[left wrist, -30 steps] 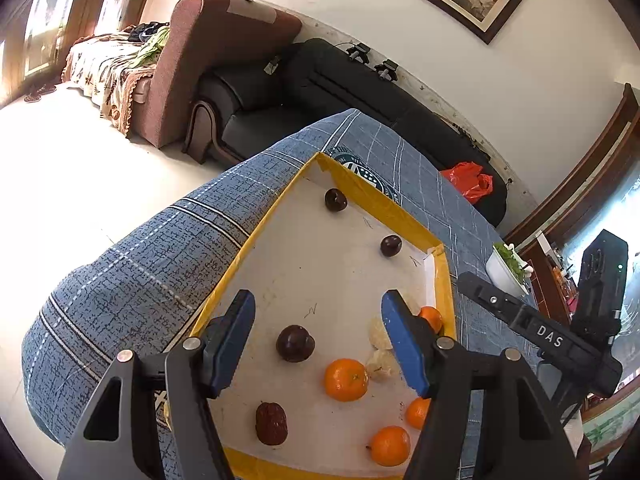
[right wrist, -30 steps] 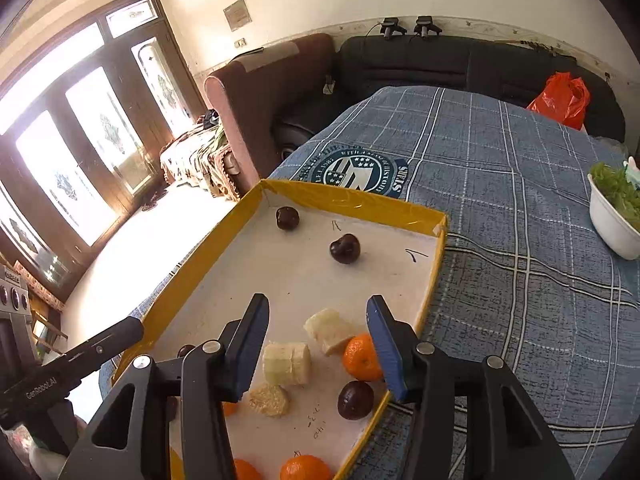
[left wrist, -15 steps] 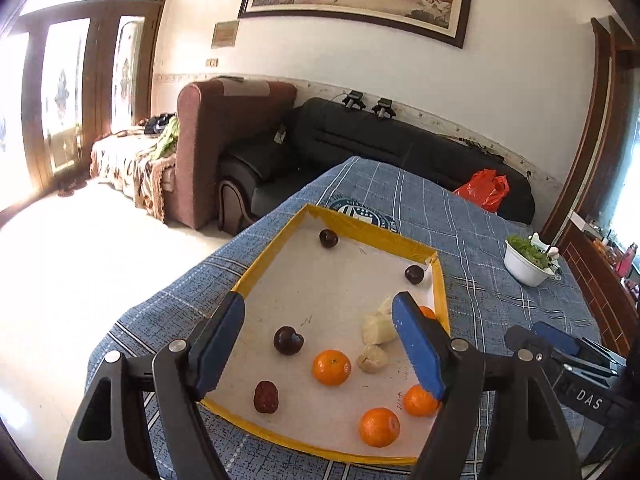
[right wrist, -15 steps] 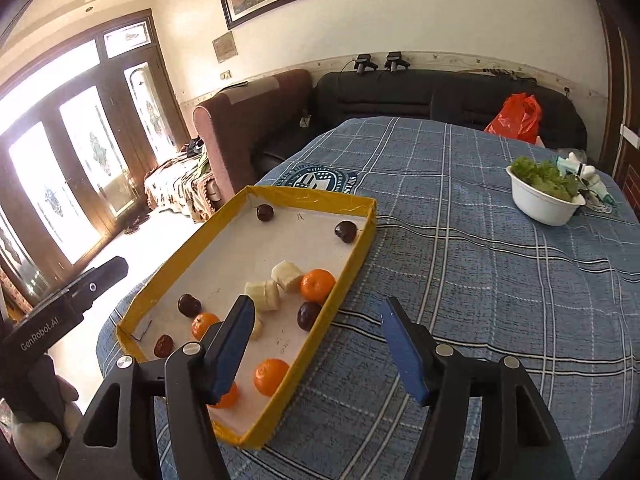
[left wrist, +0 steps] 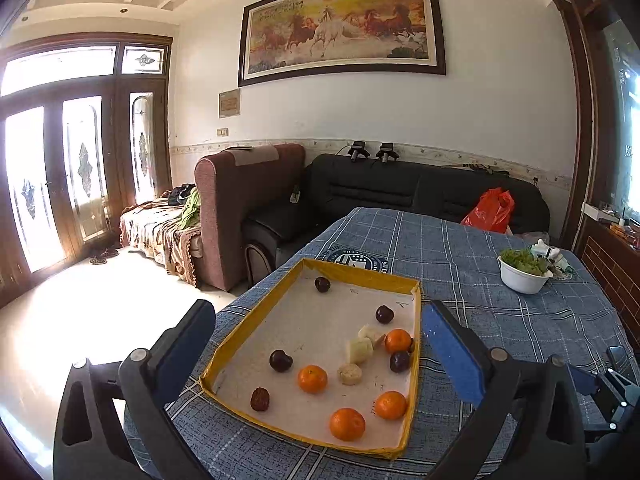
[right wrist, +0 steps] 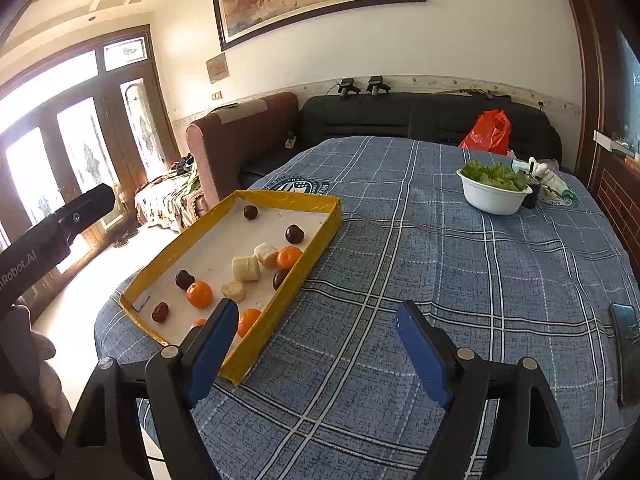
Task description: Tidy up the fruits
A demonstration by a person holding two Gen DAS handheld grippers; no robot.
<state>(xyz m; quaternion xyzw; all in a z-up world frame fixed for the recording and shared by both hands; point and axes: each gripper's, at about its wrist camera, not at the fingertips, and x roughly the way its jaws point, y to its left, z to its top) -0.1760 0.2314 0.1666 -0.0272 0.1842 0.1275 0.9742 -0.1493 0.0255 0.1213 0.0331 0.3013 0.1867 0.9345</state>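
We see a white bowl of lettuce and a dark phone on the bench's blue plaid cloth. The oranges, plums and banana pieces lie in the yellow-rimmed tray. Our left claw and right claw have just been opening; both are spread, holding nothing.

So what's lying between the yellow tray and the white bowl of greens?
Nothing: in the right wrist view only bare blue plaid tablecloth runs from the yellow tray to the white bowl.
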